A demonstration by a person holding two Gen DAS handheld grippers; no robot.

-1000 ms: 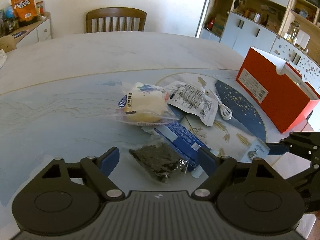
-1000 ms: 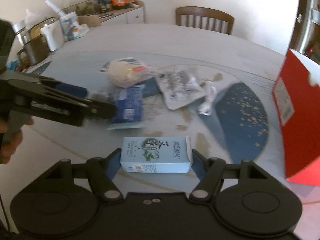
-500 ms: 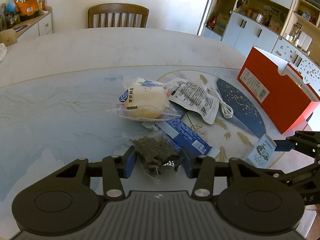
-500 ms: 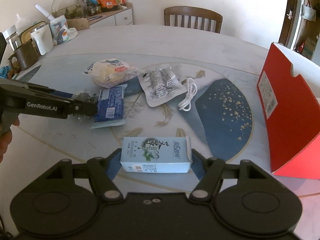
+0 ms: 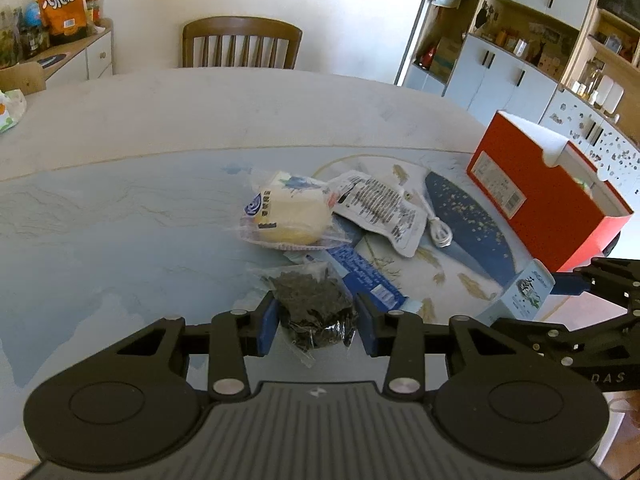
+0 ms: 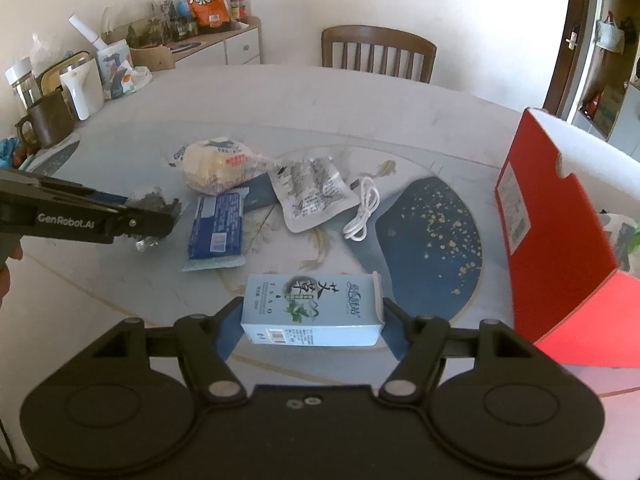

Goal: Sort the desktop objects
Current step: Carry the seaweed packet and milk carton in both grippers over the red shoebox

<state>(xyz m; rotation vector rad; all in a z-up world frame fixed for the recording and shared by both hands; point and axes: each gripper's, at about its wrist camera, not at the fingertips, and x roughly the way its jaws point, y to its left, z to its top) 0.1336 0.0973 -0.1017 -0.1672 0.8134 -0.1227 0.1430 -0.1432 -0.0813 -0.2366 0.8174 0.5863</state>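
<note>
At the near edge of a marble-patterned dining table [image 5: 120, 128], the left gripper [image 5: 316, 322] is closing on a clear packet of dark dried seaweed [image 5: 314, 310], its blue pads against the packet's sides. The right gripper [image 6: 310, 320] pinches a pale-blue tea carton [image 6: 314, 310] lying on its side, clamped end to end.

The left wrist view looks into the open top of the red cardboard box [image 5: 536, 196] at the table's right edge, and shows the carton [image 5: 520, 298] in the right gripper's fingers just in front of that box. The right wrist view shows the box [image 6: 556, 236] only as a red outer wall, but takes in the far-left corner of the table, where a white kettle [image 6: 82, 88] and a dark mug [image 6: 48, 122] stand. It also shows the left gripper [image 6: 160, 216] side-on, and part of a hand behind it at the left border.

Both views show a wrapped bun [image 5: 290, 216], a blue snack bar [image 6: 218, 226], a printed silver pouch [image 6: 316, 190] and a coiled white cable [image 6: 362, 216] mid-table.
</note>
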